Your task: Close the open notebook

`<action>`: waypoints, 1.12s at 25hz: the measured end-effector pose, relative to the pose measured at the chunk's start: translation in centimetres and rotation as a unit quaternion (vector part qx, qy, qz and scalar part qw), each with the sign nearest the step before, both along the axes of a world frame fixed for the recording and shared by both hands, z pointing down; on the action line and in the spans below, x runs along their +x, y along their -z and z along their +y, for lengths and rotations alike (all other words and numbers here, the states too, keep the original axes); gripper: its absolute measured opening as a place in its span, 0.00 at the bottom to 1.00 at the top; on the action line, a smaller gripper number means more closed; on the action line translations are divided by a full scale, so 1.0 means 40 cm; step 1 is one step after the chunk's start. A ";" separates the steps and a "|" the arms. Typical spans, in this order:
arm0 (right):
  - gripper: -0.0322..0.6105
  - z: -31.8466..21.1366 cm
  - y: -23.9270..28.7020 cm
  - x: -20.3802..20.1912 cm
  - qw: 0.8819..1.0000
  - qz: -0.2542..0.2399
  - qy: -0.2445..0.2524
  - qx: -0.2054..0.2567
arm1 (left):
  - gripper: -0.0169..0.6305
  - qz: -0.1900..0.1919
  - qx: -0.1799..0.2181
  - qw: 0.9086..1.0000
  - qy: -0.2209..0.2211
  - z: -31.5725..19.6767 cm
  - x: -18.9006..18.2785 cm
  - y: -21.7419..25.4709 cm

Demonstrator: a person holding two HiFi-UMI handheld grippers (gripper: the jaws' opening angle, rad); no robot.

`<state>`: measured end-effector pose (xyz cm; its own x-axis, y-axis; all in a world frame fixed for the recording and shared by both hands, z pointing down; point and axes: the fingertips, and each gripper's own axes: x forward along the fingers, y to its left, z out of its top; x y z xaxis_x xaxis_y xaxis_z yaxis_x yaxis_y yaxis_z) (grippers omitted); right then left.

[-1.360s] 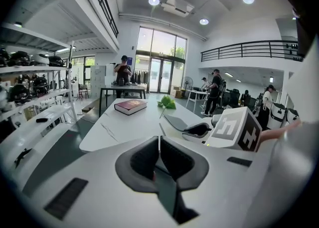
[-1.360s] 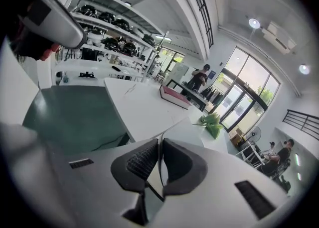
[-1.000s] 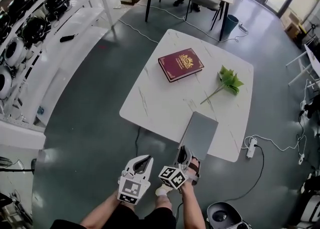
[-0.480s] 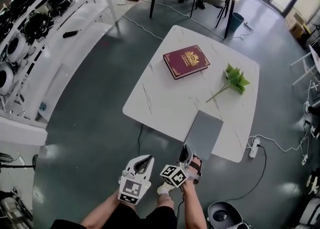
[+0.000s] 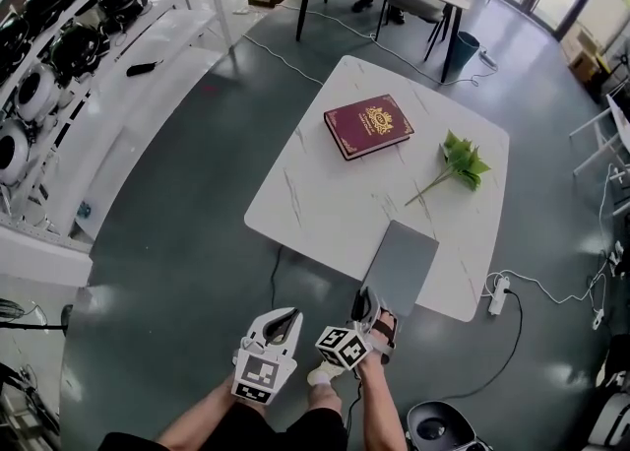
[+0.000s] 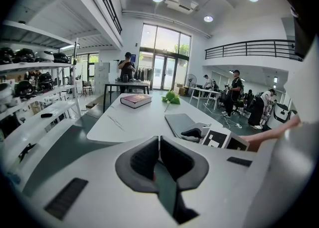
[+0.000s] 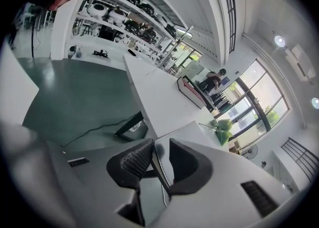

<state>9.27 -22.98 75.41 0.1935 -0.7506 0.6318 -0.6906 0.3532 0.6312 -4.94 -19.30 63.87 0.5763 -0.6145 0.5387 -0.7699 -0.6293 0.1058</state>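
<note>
Though illegible, gold print on book [image 5: 368,126] beyond notebook [image 5: 401,265].

notebook [image 5: 402,264] | grey | closed, flat | overhanging table [image 5: 315,193] near edge

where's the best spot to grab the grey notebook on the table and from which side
Probably best to take the grey notebook by its near short edge, coming from the near side of the table. It lies flat, but that edge sticks out past the table's rim, leaving room above and below to pinch it.
</note>
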 end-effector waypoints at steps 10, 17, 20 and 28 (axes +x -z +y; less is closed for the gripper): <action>0.49 0.026 0.022 -0.025 0.999 -0.033 0.006 -0.010 | 0.07 0.002 0.012 1.000 0.008 0.034 -0.027 0.035; 0.49 0.070 0.115 -0.039 0.998 -0.058 0.003 0.009 | 0.07 0.004 0.038 0.999 0.007 0.057 -0.038 0.121; 0.49 0.092 0.193 -0.025 0.996 -0.080 -0.015 0.027 | 0.07 0.009 0.054 0.999 0.003 0.067 -0.034 0.180; 0.48 0.163 0.456 0.020 0.971 -0.196 -0.076 0.117 | 0.07 0.031 0.101 0.994 -0.039 0.118 0.021 0.349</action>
<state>10.06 -16.48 57.15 0.0924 -0.8638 0.4954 -0.9264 0.1079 0.3608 -4.09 -14.59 49.93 0.6555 -0.6581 0.3705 -0.7132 -0.7007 0.0172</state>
